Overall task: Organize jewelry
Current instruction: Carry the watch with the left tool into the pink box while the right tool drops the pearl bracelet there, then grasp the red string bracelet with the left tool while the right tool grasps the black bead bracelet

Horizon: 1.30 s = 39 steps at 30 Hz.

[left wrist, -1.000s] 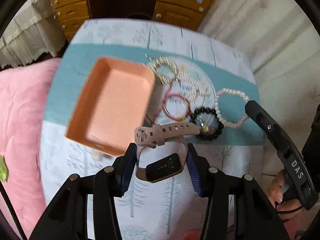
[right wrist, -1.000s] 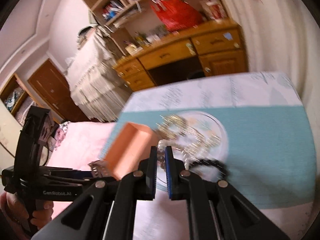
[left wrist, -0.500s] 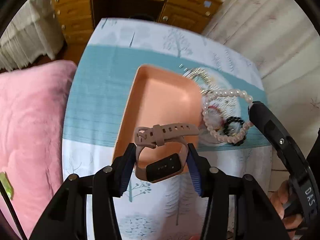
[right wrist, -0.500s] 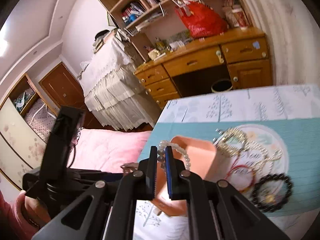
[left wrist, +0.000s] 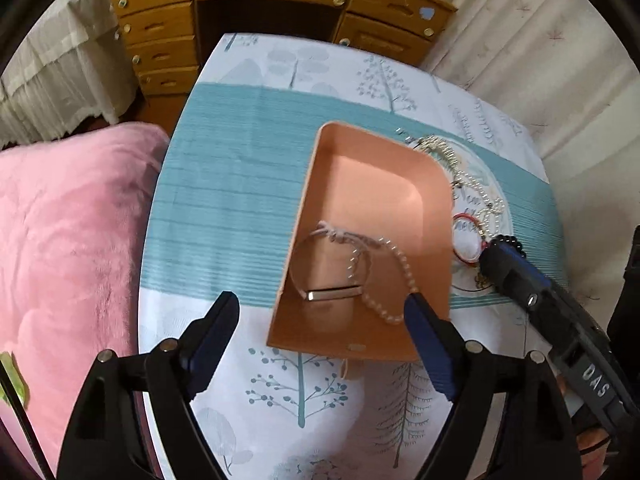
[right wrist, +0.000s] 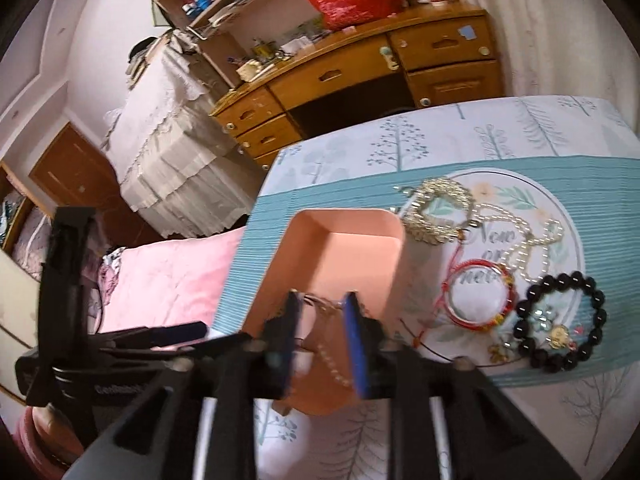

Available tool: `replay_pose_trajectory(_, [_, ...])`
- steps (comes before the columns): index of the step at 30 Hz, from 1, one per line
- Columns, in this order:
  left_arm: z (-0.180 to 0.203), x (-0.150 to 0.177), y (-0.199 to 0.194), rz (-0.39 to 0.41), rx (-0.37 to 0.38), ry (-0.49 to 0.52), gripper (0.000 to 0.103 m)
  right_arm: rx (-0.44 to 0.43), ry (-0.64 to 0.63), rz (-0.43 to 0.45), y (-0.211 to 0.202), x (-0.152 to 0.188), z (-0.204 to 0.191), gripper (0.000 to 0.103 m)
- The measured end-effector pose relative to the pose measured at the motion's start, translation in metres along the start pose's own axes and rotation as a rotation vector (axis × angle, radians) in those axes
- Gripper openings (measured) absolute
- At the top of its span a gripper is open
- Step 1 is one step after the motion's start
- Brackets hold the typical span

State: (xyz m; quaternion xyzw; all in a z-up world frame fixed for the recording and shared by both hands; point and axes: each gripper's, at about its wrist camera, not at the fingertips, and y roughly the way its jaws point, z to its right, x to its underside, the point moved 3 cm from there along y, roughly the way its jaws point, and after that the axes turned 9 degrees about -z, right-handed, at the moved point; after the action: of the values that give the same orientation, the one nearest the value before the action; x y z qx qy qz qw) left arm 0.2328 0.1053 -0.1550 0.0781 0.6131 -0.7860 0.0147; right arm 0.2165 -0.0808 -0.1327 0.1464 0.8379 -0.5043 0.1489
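Note:
A peach tray [left wrist: 360, 208] sits on the teal table runner; it also shows in the right wrist view [right wrist: 332, 256]. Inside it lie the pink-strapped watch [left wrist: 328, 280] and the pearl bracelet [left wrist: 394, 276]. My left gripper [left wrist: 322, 320] is open and empty over the tray's near end. My right gripper [right wrist: 320, 340] is open and empty just above the tray, with the pearl bracelet [right wrist: 334, 360] seen between its fingers. Beside the tray on a round white mat [right wrist: 560, 216] lie a gold bracelet [right wrist: 436, 212], a red bangle [right wrist: 478, 296], a black bead bracelet [right wrist: 560, 320] and a pearl chain [right wrist: 528, 240].
The table [left wrist: 304, 392] has a tree-print cloth. A pink quilt [left wrist: 68, 248] lies at its left. A wooden desk with drawers [left wrist: 272, 4] stands behind. A white curtain [left wrist: 540, 52] hangs at the right.
My left gripper opened and let the watch fall into the tray. My right gripper opened and dropped the pearl bracelet into the tray. Both moved over the tray.

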Motion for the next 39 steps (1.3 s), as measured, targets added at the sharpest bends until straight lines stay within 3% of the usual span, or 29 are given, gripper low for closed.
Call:
replay_pose_trajectory(2, [0.011,0.001,-0.004,0.029,-0.006,0.043,0.088,0.035,0.002,0.003,-0.004,0.005,0.005,0.067])
replay_pose_trajectory(3, [0.017,0.002,-0.005,0.045,-0.008,0.066,0.090,0.058,0.002,0.004,-0.006,0.009,0.010,0.070])
replay_pose_trajectory(6, [0.044,0.007,-0.006,0.088,-0.001,0.136,0.091,0.145,-0.012,0.013,-0.014,0.026,0.029,0.070])
replay_pose_trajectory(8, [0.059,0.008,-0.004,0.091,-0.002,0.167,0.091,0.264,-0.024,0.022,-0.021,0.041,0.051,0.070])
replay_pose_trajectory(12, [0.102,0.010,0.002,0.092,-0.001,0.223,0.091,0.391,-0.047,0.044,-0.036,0.057,0.084,0.070])
replay_pose_trajectory(15, [0.132,0.007,0.014,0.044,0.021,0.246,0.091,0.482,-0.132,0.023,-0.045,0.061,0.103,0.070])
replay_pose_trajectory(20, [0.171,0.000,0.045,-0.061,-0.070,0.206,0.091,0.627,-0.369,-0.024,-0.043,0.066,0.115,0.070])
replay_pose_trajectory(24, [0.183,-0.007,0.069,-0.126,-0.108,0.100,0.091,0.600,-0.534,-0.046,-0.039,0.072,0.119,0.070])
replay_pose_trajectory(28, [0.191,-0.016,0.085,-0.130,-0.147,0.010,0.091,0.534,-0.646,-0.060,-0.036,0.076,0.120,0.069])
replay_pose_trajectory(30, [0.192,-0.021,0.090,-0.122,-0.177,-0.030,0.091,0.463,-0.687,-0.062,-0.036,0.076,0.119,0.062])
replay_pose_trajectory(34, [0.192,-0.027,0.098,-0.106,-0.224,-0.085,0.091,0.358,-0.760,-0.092,-0.029,0.074,0.118,0.037])
replay_pose_trajectory(39, [0.188,-0.031,0.106,-0.105,-0.260,-0.141,0.089,0.305,-0.804,-0.094,-0.020,0.066,0.113,0.029])
